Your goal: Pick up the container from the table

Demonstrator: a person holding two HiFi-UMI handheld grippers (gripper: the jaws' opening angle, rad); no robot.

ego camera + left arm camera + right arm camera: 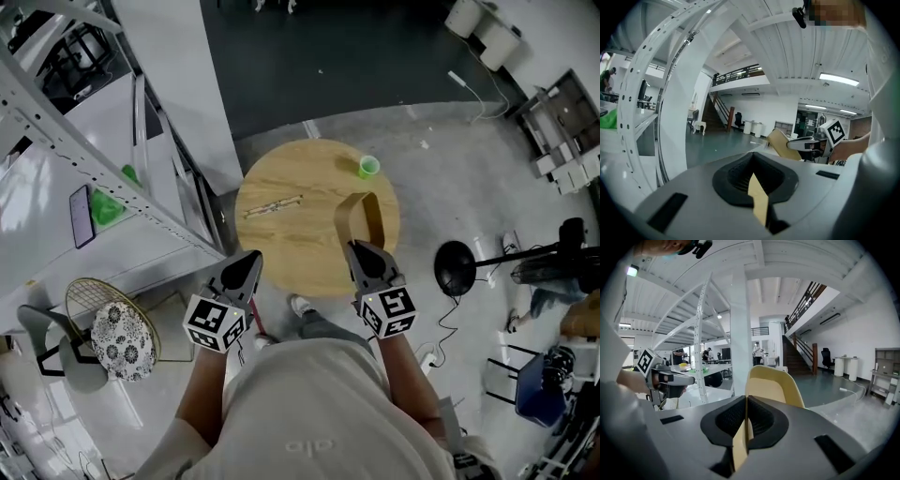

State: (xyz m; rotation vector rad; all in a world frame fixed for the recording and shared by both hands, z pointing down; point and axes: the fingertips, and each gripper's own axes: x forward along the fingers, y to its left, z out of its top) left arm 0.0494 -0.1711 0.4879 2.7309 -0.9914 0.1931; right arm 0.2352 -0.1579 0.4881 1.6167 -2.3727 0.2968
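The container [360, 219] is a tan, thin-walled oval tub, lifted clear of the round wooden table [298, 251]. My right gripper [362, 249] is shut on its near wall; in the right gripper view the container [771, 383] rises just past the closed jaws [746, 402]. My left gripper [247, 266] hangs over the table's near left edge, shut, with nothing in it. The left gripper view looks across its closed jaws [753, 171] at the container [781, 143] and the right gripper [806, 144]. The left gripper [670, 378] also shows in the right gripper view.
A small green cup [368, 167] and a thin stick [272, 207] lie on the table. White shelving [112, 187] with a phone [82, 216] stands at the left, a wire basket [98, 298] below it. A black fan base [456, 268] sits on the floor at the right.
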